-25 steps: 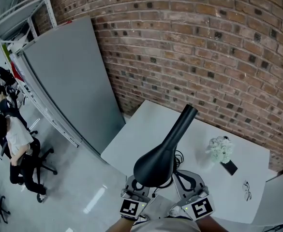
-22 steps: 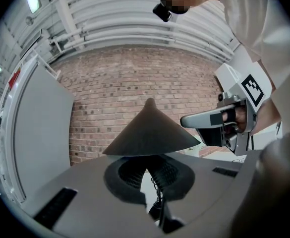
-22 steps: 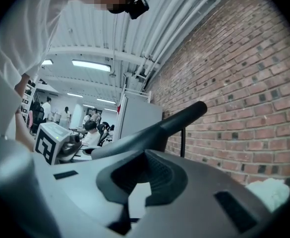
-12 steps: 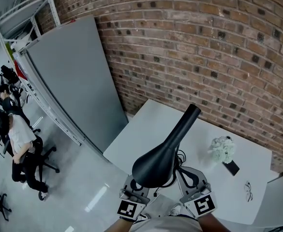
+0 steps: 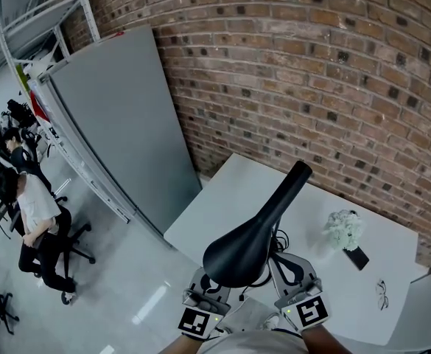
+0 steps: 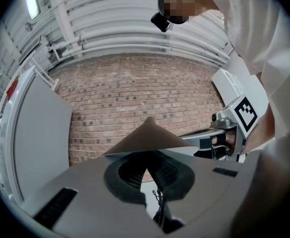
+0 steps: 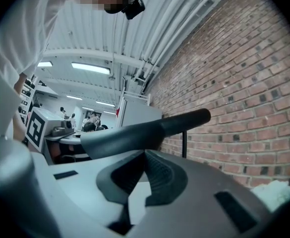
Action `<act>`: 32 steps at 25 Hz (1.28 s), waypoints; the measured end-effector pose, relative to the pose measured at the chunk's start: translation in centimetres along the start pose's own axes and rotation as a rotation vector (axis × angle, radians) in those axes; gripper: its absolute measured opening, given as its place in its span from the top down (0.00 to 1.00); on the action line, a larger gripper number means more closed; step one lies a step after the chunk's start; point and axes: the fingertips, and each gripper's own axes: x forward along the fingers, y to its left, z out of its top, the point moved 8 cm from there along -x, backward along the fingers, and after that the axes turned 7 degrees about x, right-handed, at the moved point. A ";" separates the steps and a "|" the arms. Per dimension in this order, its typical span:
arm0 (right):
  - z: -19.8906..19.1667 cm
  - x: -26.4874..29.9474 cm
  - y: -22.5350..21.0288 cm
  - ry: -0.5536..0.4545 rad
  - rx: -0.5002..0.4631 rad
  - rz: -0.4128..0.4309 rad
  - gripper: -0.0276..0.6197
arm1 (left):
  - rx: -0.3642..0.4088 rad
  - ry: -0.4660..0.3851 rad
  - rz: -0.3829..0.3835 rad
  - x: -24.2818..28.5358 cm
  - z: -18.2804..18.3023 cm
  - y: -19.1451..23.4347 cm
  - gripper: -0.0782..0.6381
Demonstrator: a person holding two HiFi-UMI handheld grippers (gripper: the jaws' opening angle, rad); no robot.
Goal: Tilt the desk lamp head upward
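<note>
Holding both just under the black lamp head, you are keeping nothing pinched: left tongs and right tongs pressed together, above the white tabletop.

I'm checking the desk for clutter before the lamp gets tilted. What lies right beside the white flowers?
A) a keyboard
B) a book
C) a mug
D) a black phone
D: in the head view a black phone lies flat on the white table, right next to the white flowers. The only other small thing there is a pair of glasses, farther off.
</note>
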 end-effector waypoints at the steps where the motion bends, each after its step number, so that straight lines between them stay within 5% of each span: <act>1: 0.1 0.1 0.1 -0.006 -0.002 0.002 0.93 | 0.004 -0.002 -0.002 -0.1 0.1 0.0 0.88; 32: 0.2 -0.5 1.9 -0.031 0.015 -0.031 0.93 | 0.006 -0.108 -0.041 -0.8 6.5 1.5 0.88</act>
